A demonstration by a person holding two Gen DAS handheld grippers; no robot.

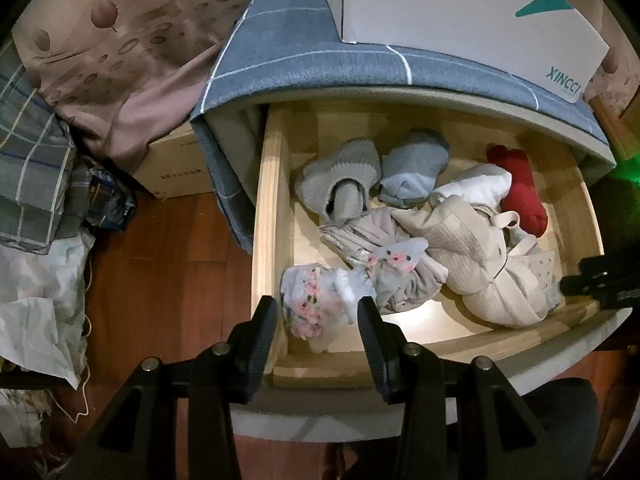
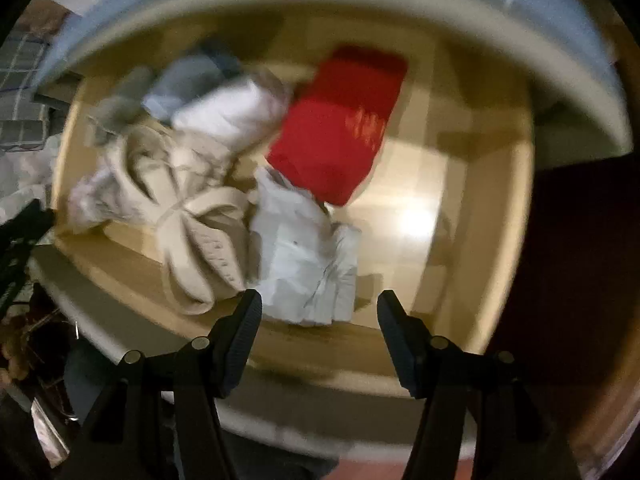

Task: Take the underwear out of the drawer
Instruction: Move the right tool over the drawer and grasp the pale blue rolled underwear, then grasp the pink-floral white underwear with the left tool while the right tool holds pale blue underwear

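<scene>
Pale wooden drawer (image 1: 276, 184) standing open, folded underwear pile (image 1: 472, 256) lying mid-frame inside. Left claw (image 1: 316, 312) hovering wide, empty, lower centre. Right claw (image 2: 319, 304) gaping empty above white folded garment (image 2: 304, 248), lower centre.

Drawer (image 2: 460, 168): open, pale wood, blurred.
Red garment (image 2: 340, 128): upper centre.
Beige garment (image 2: 188, 216): left.
White garment (image 2: 308, 248): lower centre.
Right hand-held gripper (image 2: 318, 312): bottom, jaws apart, empty.

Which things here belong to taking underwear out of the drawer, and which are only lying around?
Belong to the job:
- open drawer
- floral underwear
- beige garment
- red garment
- left gripper
- right gripper

Lying about:
- white box
- cardboard box
- checked cloth
</scene>
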